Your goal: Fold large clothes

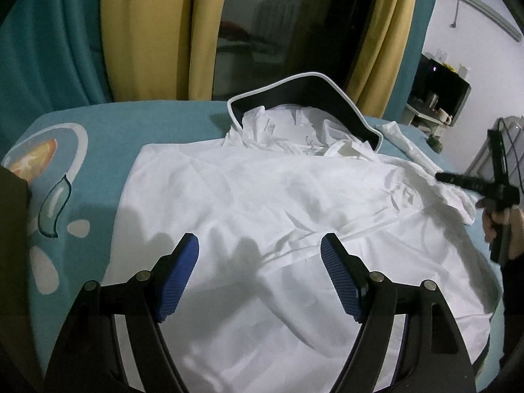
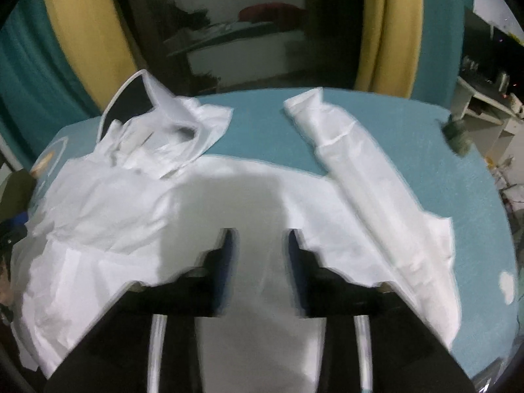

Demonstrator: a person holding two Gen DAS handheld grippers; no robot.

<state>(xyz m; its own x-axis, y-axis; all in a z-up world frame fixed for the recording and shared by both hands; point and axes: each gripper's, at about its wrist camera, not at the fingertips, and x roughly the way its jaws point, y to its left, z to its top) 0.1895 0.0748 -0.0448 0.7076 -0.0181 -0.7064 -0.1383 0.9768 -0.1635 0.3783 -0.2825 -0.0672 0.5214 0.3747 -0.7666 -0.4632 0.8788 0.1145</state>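
A large white hooded garment point(image 1: 262, 196) lies spread on a teal bed sheet point(image 1: 82, 163). Its hood point(image 1: 308, 98) has a dark lining with white trim and lies at the far end. In the right wrist view the garment point(image 2: 131, 213) fills the near half and one sleeve point(image 2: 360, 180) stretches out to the far right. My left gripper point(image 1: 260, 255) is open and empty just above the garment's body. My right gripper point(image 2: 260, 245) is open and empty over the garment near the sleeve; it also shows at the right edge of the left wrist view point(image 1: 458, 180).
Yellow and teal curtains point(image 1: 147, 32) and a dark window stand behind the bed. A shelf with small items point(image 1: 439, 98) stands at the far right. The sheet has a printed pattern point(image 1: 42, 163) at the left. A small dark object point(image 2: 457, 134) sits by the bed's right edge.
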